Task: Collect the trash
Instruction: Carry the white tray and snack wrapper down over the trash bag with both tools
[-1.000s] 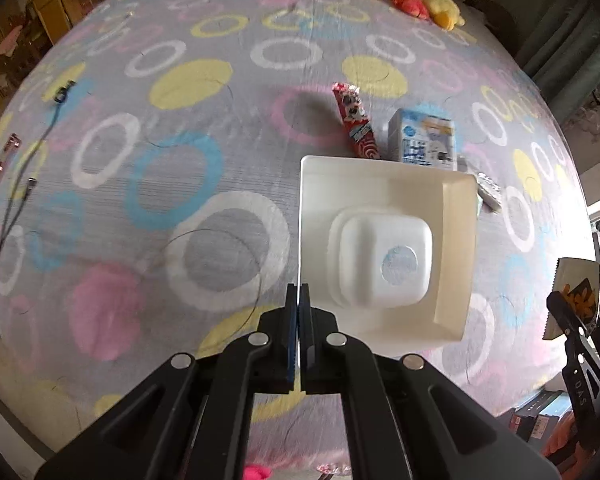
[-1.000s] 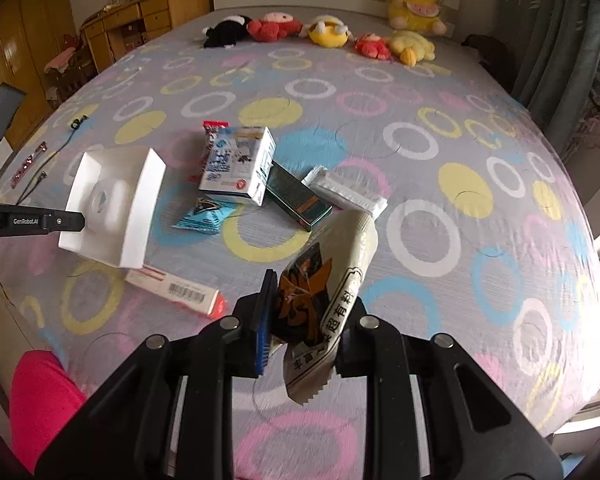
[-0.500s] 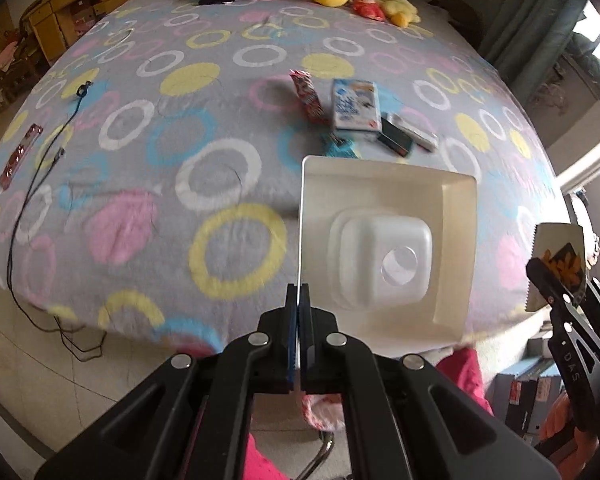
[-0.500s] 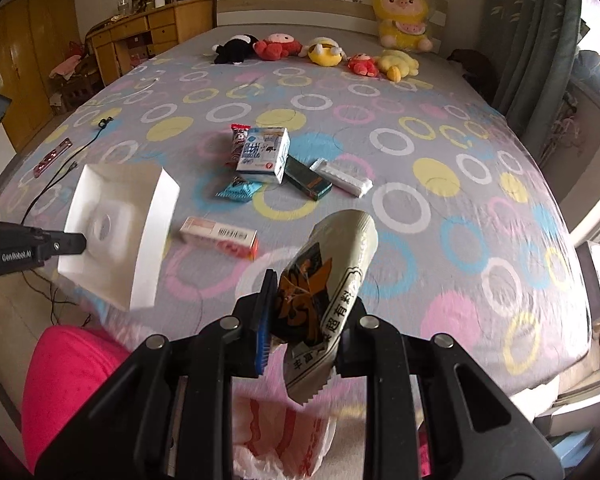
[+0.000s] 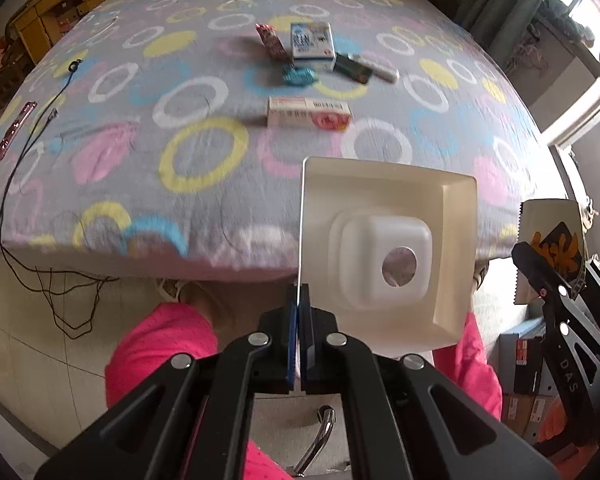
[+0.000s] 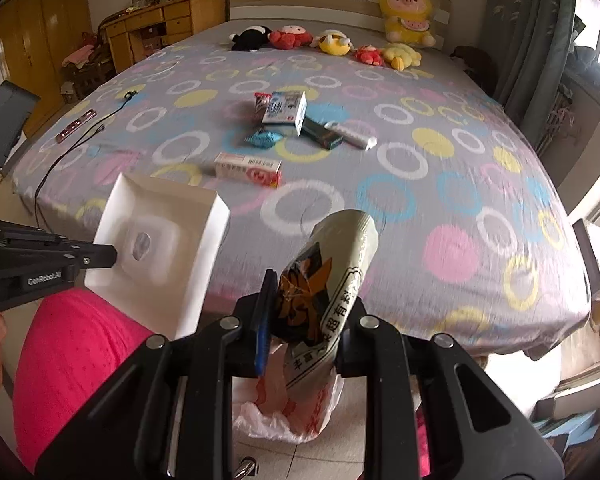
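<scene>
So the person's got both claws loaded at once, which is where this could get messy. The left gripper has its jaws pressed together on just the thin rim of a white plastic tray, and the tray hangs out sideways off that one edge, past the foot of the bed. The right gripper is pinching a crinkly snack bag around its middle, held up off the bed, right above a plastic trash bag on the floor. Looks like both pieces are about to go into that bag. Risk one: the tray is big and light and only held by an edge, so any quick swing could twist it out of the pinch, and it'd probably land on the floor or on the pink-trousered lap instead. Risk two: the trash bag's mouth looks floppy and half collapsed, so a wide tray might catch the rim and slide off rather than drop in. The snack bag should fall fine since it's nearly overhead, but it's light enough to flutter. Also the two tools sit near each other, so dropping both together could make them bump. Plenty is left on the bed too: a pink-and-white box, a milk carton, a blue wrapper, a red wrapper, a dark box and a white packet, all well apart from the claws.
</scene>
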